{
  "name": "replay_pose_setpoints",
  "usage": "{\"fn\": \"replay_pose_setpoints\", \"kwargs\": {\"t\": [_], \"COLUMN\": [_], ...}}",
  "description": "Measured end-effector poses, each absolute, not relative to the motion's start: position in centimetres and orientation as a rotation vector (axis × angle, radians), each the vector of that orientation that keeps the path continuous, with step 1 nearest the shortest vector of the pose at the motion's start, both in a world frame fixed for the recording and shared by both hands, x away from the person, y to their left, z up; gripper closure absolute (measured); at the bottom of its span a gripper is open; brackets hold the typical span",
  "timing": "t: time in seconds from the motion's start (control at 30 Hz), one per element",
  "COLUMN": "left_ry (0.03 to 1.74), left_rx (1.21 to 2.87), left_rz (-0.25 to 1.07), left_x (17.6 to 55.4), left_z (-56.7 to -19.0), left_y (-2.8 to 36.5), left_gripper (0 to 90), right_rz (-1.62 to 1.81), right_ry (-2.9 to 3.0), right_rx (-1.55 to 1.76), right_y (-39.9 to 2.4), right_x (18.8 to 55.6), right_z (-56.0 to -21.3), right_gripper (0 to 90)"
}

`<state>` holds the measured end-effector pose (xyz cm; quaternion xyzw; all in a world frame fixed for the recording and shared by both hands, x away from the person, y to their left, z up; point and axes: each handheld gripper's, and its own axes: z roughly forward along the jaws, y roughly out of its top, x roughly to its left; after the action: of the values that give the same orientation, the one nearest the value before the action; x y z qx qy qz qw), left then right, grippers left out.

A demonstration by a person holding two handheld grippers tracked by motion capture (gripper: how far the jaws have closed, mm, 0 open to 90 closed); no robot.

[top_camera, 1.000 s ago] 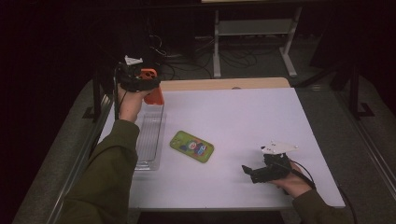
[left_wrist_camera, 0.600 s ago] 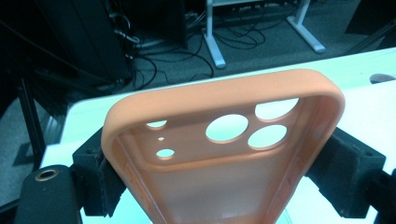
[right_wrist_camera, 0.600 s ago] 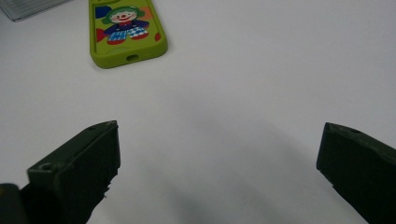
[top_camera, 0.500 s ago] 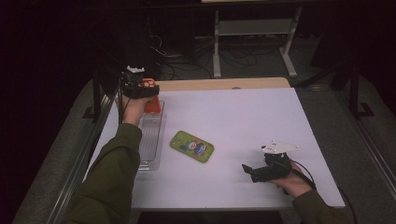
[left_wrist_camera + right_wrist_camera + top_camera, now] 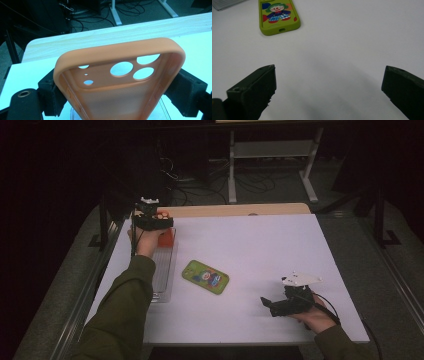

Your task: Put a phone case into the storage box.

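An orange phone case (image 5: pixel 120 51) with round camera holes stands between the black jaws of my left gripper (image 5: pixel 120 87), whose pads touch its two long sides. Those jaws have just been opening slightly, with the case still held between them. In the high view the left gripper (image 5: pixel 155 222) holds the orange case (image 5: pixel 166 236) over the far end of a clear tray (image 5: pixel 162 275) at the table's left. My right gripper (image 5: pixel 267 304) rests open near the front right of the table, with nothing between its jaws. A green phone case (image 5: pixel 205 276) with a clown picture (image 5: pixel 277 15) lies ahead of the right gripper (image 5: pixel 329 82).
The white table top (image 5: pixel 280 245) has a wooden strip (image 5: pixel 240 210) along its far edge. Beyond it are a dark floor with cables and a metal stand (image 5: pixel 270 155). A rail runs along the table's left side.
My left hand has come down with the orange case toward the far end of the clear tray. The right gripper and the green case have stayed in place.
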<state>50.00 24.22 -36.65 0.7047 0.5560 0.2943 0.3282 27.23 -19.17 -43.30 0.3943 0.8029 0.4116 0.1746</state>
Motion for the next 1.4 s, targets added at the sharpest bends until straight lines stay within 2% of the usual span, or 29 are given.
{"fn": "replay_pose_setpoints", "kwargs": {"t": [0.13,0.4,0.57,0.9,1.4], "left_ry": [1.439,1.446,1.434,1.382,1.201], "left_rx": [1.861,1.863,1.854,1.883,1.982], "left_rz": [0.78,0.769,0.773,0.742,0.551], "left_x": [50.0,50.2,49.9,48.5,45.2], "left_z": [-36.7,-36.9,-36.3,-34.7,-33.0], "left_y": [24.0,24.1,24.2,24.8,25.0], "left_gripper": [13.1,2.5,0.0,0.0,0.0], "right_rz": [1.172,1.171,1.17,1.172,1.169], "right_ry": [2.274,2.277,2.273,2.274,2.283], "right_rx": [1.128,1.125,1.117,1.123,1.115], "right_y": [-19.1,-19.1,-19.2,-19.2,-19.0], "right_x": [27.1,27.2,27.2,27.2,27.4], "right_z": [-43.2,-43.3,-43.3,-43.3,-43.2], "right_gripper": [0.0,0.0,0.0,0.0,0.0]}}
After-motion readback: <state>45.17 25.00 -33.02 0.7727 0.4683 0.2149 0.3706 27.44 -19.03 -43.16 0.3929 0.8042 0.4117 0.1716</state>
